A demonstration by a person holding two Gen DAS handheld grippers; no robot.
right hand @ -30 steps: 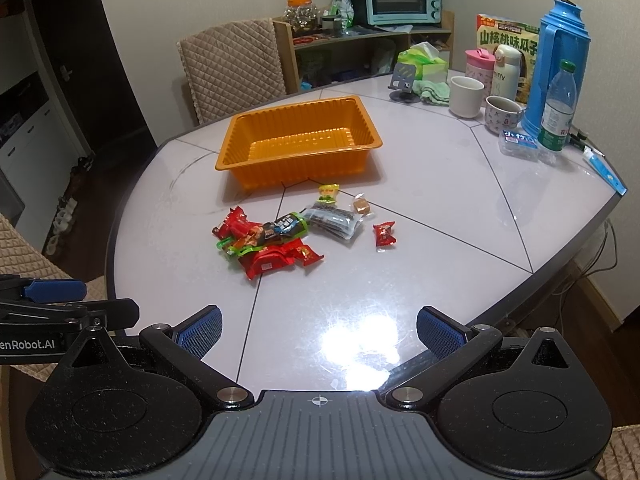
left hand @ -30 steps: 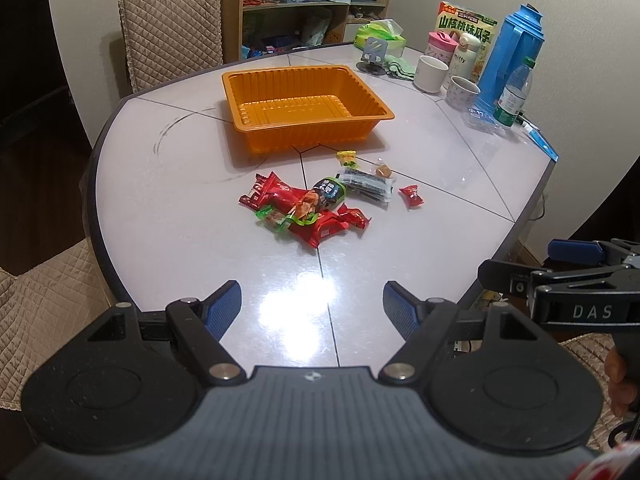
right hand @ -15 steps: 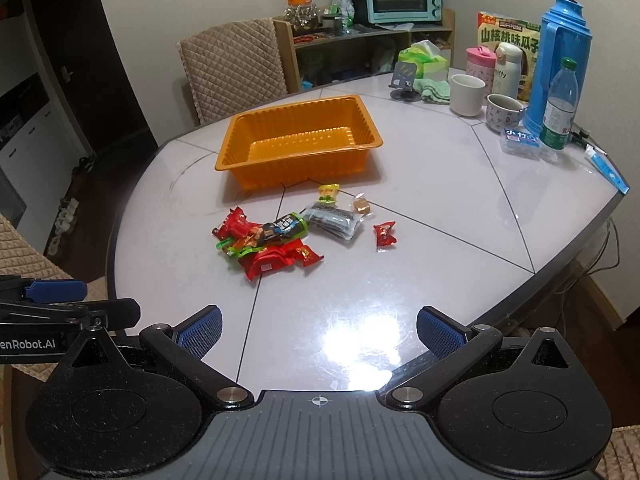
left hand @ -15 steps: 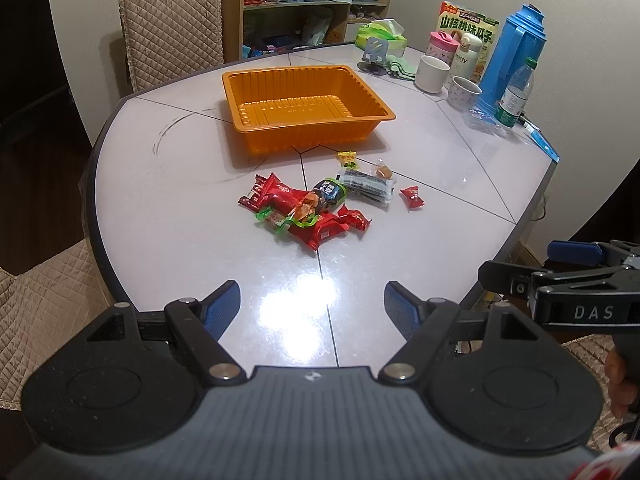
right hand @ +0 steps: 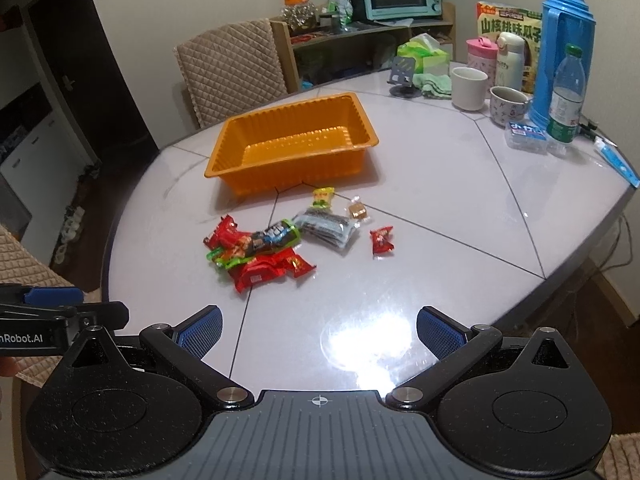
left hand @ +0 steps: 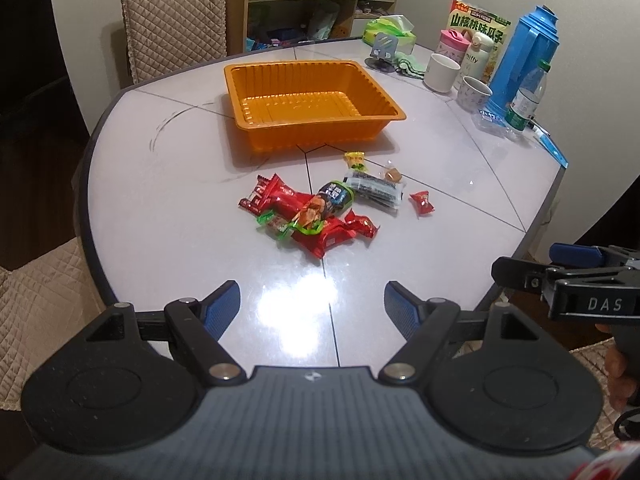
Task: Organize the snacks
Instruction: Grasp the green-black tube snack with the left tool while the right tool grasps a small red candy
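Both the left gripper and right gripper are held wide and empty low in frame; snack packets lie heaped mid-frame below the orange tray, where overlapping wrappers risk being snagged together or slipped.

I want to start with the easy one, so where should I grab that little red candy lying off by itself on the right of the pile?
Grip the small red candy across its plump middle, coming straight down from above. It lies flat on the table, apart from the other snacks, so both fingers have room. The open right gripper is probably on the handier side.
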